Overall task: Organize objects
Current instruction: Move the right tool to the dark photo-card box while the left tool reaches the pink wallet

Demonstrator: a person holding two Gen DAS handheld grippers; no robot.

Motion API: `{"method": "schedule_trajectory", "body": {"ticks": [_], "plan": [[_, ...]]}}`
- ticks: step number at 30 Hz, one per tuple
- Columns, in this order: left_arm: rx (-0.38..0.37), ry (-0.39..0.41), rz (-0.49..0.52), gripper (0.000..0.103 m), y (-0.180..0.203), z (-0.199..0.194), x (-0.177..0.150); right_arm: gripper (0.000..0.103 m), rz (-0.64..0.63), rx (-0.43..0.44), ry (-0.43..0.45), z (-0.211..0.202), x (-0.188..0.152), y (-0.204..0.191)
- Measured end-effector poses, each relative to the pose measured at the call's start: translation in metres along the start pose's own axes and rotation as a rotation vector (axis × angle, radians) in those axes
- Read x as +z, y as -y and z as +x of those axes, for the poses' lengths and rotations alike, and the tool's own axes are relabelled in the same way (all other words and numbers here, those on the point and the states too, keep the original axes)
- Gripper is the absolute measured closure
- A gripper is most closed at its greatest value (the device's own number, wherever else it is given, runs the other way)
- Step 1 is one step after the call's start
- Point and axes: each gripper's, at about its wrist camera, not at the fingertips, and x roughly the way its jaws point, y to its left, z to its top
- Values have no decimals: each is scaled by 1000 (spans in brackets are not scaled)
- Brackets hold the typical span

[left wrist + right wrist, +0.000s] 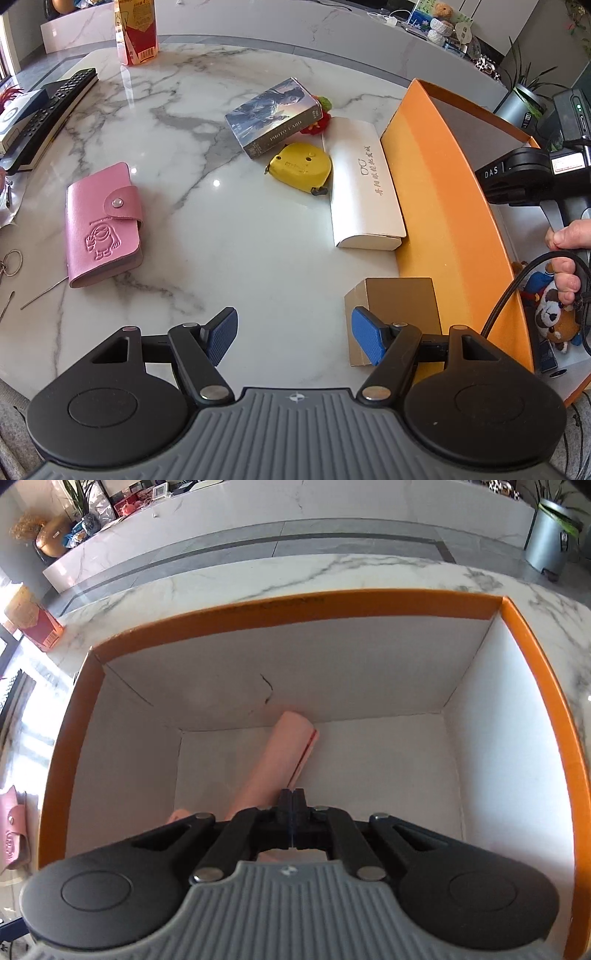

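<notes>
My left gripper (294,336) hangs open over the marble table (229,258), nothing between its blue pads. A small brown cardboard box (399,306) lies just beside its right finger. Ahead lie a pink snap wallet (101,221), a photo card box (275,116), a yellow tape measure (301,168) and a white glasses box (364,184) against the orange box (443,206). My right gripper (293,805) is shut, inside the orange box (295,605). A pink roll (284,753) lies on the box floor under its tips; I cannot tell whether it is pinched.
A plush toy (554,310) lies in the orange box, below a hand (569,251) on the other tool's black handle (524,177). A remote (48,118) and a red carton (136,29) sit at the far left. A red knitted item (317,118) peeks from behind the card box.
</notes>
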Motion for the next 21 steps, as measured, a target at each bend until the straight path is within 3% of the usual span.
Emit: {"method": "schedule_trajectory", "body": {"ticks": [3,6,8,10,14,15,18,19,21], "plan": [[0,-4,7,22,3,0,-1,101,14,47,-4,0,1,4],[-2,-5,12,22,5,-1,-1,101,125,113,-21,0,-1,23],[-4,-1,12,22,5,-2,-1,99,186,86,-29,-1,-2,34],[-7,2,8,22,4,-2,-1,99,171,59,-9,-10,-6,37],[0,3,-4,22,3,-2,0,95,149,114,44,-44,-19,37],[1,4,-4,22,2,-2,0,90,141,124,54,-53,-23,35],[3,10,-5,22,1,-4,0,39,103,109,117,-83,-33,24],[5,13,-5,22,1,-5,0,29,93,100,146,-91,-34,18],[14,26,-6,22,-2,-9,1,20,67,104,191,-111,-39,8]]}}
